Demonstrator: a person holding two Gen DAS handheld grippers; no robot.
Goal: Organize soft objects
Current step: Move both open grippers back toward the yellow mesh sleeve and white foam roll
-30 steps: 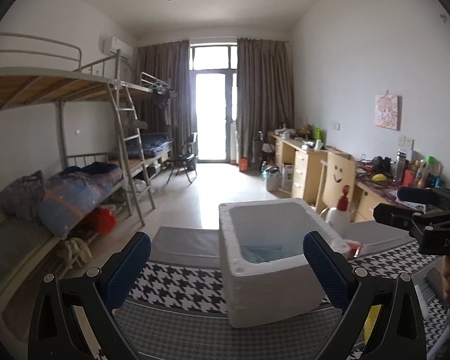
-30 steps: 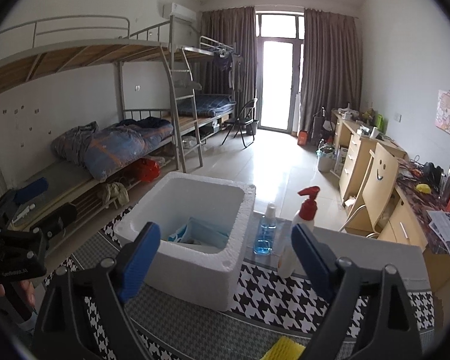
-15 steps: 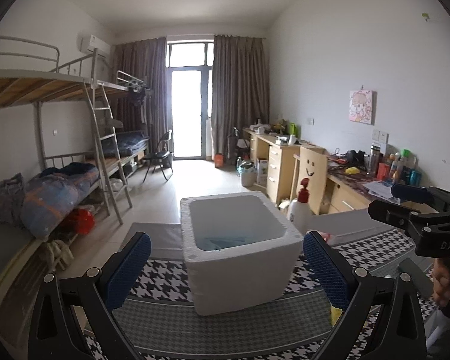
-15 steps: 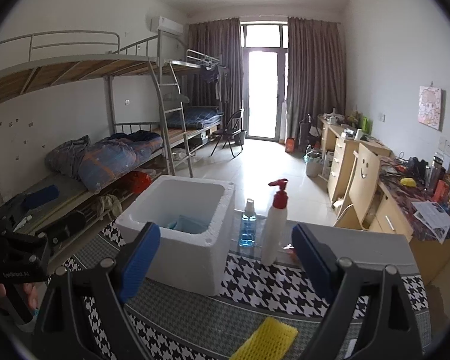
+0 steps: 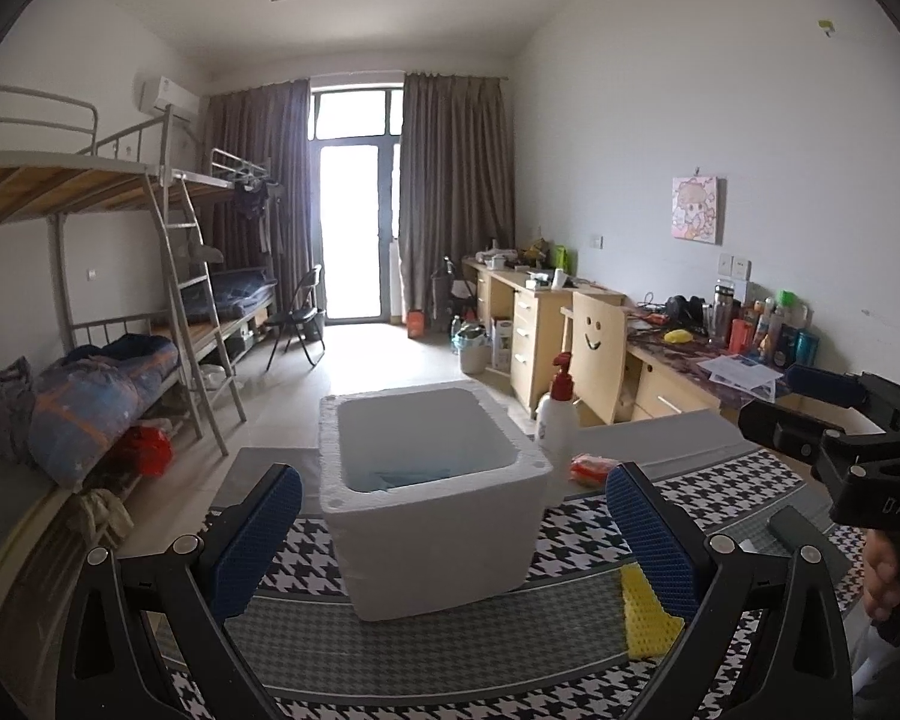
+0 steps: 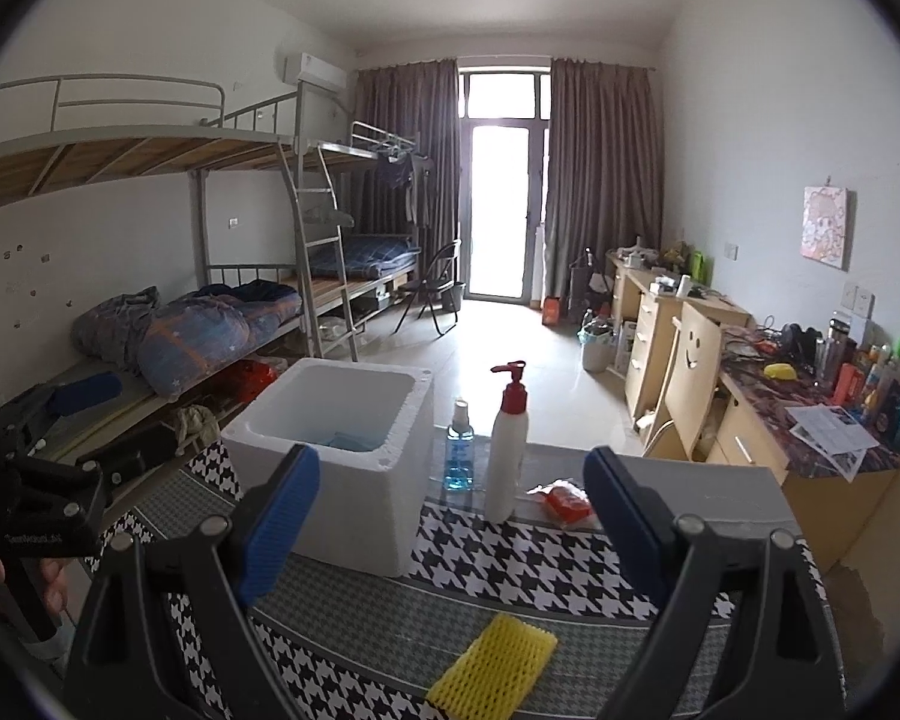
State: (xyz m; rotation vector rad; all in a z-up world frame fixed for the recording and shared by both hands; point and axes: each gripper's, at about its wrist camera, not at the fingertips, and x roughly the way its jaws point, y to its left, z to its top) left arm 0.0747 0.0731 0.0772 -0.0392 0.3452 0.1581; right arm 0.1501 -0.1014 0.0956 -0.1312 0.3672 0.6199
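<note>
Both grippers had pulled back from the white square foam box, jaws spread and empty, so the yellow mesh foam sleeve just before it could squish and slip out if pinched.

White foam box seen upright on the houndstooth cloth, top open; a pale blue soft item lies flat on its floor. Yellow foam net sleeve lies flat on the cloth, well apart from the box. Orange packet lies just beside the pump bottle.
</note>
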